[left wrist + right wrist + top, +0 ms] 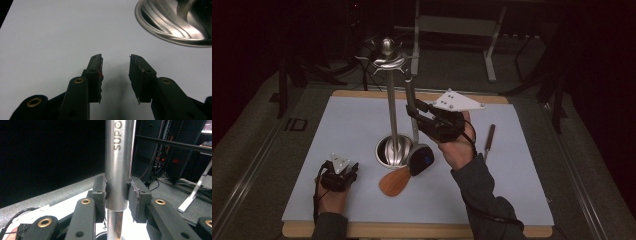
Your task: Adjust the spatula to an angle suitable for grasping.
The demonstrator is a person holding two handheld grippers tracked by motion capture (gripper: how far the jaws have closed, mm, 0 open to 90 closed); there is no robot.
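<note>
Right gripper (117, 192): your jaws clamp the utensil's steel handle (118, 165).
Left gripper (115, 75): half open, empty.
Advice: lift straight, aiming for the rack's hook (404, 65).

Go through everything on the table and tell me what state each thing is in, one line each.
Right gripper: shut on the steel-handled utensil, lifted off the table.
Steel-handled utensil: upright, handle clamped between the jaws.
Left gripper: open, nothing between its jaws, low over the table.
Utensil stand: upright.
Wooden spatula: lying flat by the stand's base.
Dark slim tool: lying flat, untouched.
</note>
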